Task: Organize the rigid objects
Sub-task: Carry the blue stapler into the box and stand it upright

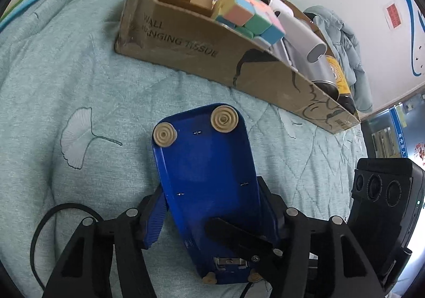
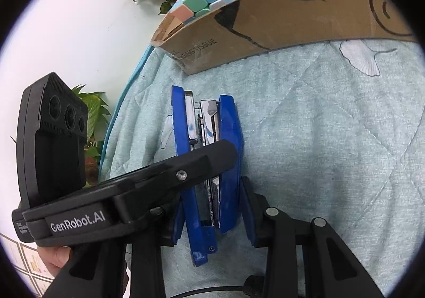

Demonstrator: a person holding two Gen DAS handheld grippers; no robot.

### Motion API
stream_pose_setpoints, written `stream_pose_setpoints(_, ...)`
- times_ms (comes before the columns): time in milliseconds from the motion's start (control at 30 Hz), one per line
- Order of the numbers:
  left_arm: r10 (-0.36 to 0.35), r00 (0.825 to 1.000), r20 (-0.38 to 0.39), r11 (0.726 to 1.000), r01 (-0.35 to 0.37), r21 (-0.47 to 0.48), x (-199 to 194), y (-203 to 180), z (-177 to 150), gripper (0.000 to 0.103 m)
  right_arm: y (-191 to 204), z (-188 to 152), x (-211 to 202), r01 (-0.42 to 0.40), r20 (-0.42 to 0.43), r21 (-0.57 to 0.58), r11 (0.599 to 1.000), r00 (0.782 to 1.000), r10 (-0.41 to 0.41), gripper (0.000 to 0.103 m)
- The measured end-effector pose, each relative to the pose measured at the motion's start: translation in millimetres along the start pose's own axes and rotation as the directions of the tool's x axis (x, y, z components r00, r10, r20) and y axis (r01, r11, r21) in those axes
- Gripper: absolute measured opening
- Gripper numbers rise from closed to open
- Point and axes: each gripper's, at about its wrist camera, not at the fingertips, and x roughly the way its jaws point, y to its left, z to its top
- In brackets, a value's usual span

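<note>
Bedding, a pale green quilt (image 1: 79, 72), is seen under everything, and a long cardboard box (image 1: 202, 43) is set on it beyond the grippers. The box's near wall runs across both views; open quilt is left between that wall and the blue stapler (image 1: 204, 173), and more bare quilt is spread to the left in the left wrist view and to the right in the right wrist view. Inside the box a pastel puzzle cube (image 1: 247, 11) and a white cylinder (image 1: 300, 32) are packed above the rim, with a dark can (image 1: 332, 83) towards its far end.

The stapler is held up off the quilt between the two grippers. Its long axis is pointed away from both cameras, towards the box wall. In the left wrist view its flat underside with round rubber feet (image 1: 224, 119) is turned to the camera; in the right wrist view (image 2: 207, 165) it is seen edge-on, base to the left, metal magazine in the middle, top arm to the right.

The right gripper (image 2: 212, 215) is closed on the stapler's rear half, one blue pad against the base and the other against the top arm. The left gripper (image 1: 212, 215) is set around the stapler's rear; its right finger is against the side, while a narrow gap is seen at the left blue pad (image 1: 155, 218), so a firm grip cannot be told. One left finger (image 2: 186, 165) is laid across the stapler in the right wrist view.
</note>
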Motion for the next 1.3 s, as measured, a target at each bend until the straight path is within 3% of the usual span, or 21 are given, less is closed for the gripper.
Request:
stream_pose_setpoints(267, -0.026, 0.989, 0.146, 0.997, 0.015, 0.077, -59, -31, 30, 0.056, 45, 24, -36, 0.04, 0.147, -0.138, 0.99, 0.989, -0.02, 0.035)
stream_pose_setpoints(567, -0.058, 0.97, 0.238, 0.979, 0.008, 0.206, -105, -74, 128, 0.054, 80, 103, -70, 0.106, 0.29, -0.204, 0.973, 0.956, -0.044, 0.035)
stream_pose_setpoints(900, -0.074, 0.988, 0.136, 0.967, 0.037, 0.254, -69, -84, 263, 0.053, 57, 197, -56, 0.16, 0.269, -0.108, 0.981, 0.955, -0.126, 0.035)
stream_pose_setpoints(1033, -0.072, 0.993, 0.088, 0.97, 0.05, 0.238, -38, -72, 290, 0.053, 44, 217, -37, 0.191, 0.24, -0.073, 0.979, 0.956, -0.169, 0.035)
stream_pose_setpoints(1300, -0.087, 0.996, 0.009, 0.977, 0.084, 0.194, 10, -50, 297, 0.053, 24, 228, -12, 0.222, 0.186, -0.007, 0.975, 0.958, -0.217, 0.035)
